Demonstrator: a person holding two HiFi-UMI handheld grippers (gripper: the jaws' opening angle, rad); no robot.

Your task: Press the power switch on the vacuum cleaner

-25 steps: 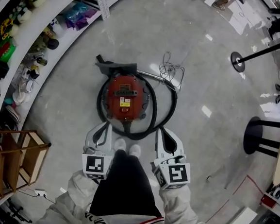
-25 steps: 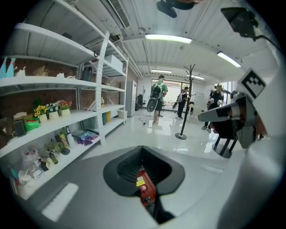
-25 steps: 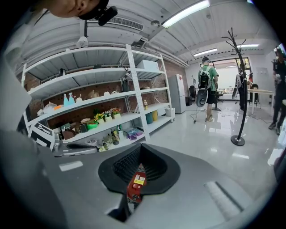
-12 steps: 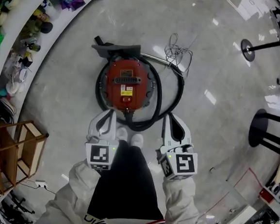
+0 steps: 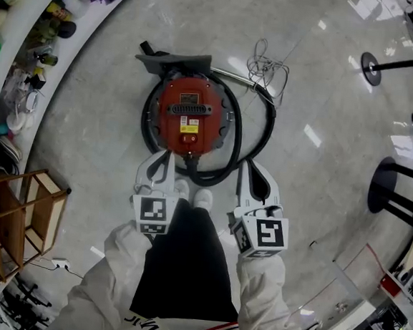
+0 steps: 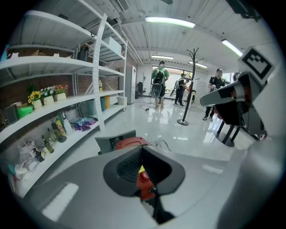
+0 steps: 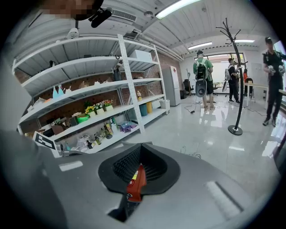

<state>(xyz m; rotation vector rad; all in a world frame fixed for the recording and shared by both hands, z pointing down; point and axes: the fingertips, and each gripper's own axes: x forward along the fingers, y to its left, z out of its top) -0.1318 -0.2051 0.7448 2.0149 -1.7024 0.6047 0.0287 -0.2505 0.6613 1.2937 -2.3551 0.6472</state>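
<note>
In the head view the round red vacuum cleaner (image 5: 189, 116) stands on the pale floor in front of the person's shoes. A black hose (image 5: 251, 143) loops around it, and a grey floor nozzle (image 5: 174, 62) lies at its far side. My left gripper (image 5: 165, 158) is shut and empty, its tip just above the hose at the vacuum's near edge. My right gripper (image 5: 243, 168), also shut and empty, hovers over the hose to the right. Through the closed left gripper (image 6: 143, 148) a round red button (image 6: 144, 177) shows on the vacuum. The right gripper (image 7: 140, 146) frames the red body (image 7: 136, 181).
A curved white shelf (image 5: 39, 60) full of small goods runs along the left. A wooden crate (image 5: 23, 213) stands at lower left. A loose cable (image 5: 266, 71) lies beyond the vacuum. A black stool (image 5: 394, 191) and a stand base (image 5: 373, 67) are on the right. People stand far off (image 6: 158, 85).
Both grippers have come forward toward the vacuum's near edge, and the vacuum sits slightly higher in the head view. Both stay shut throughout.
</note>
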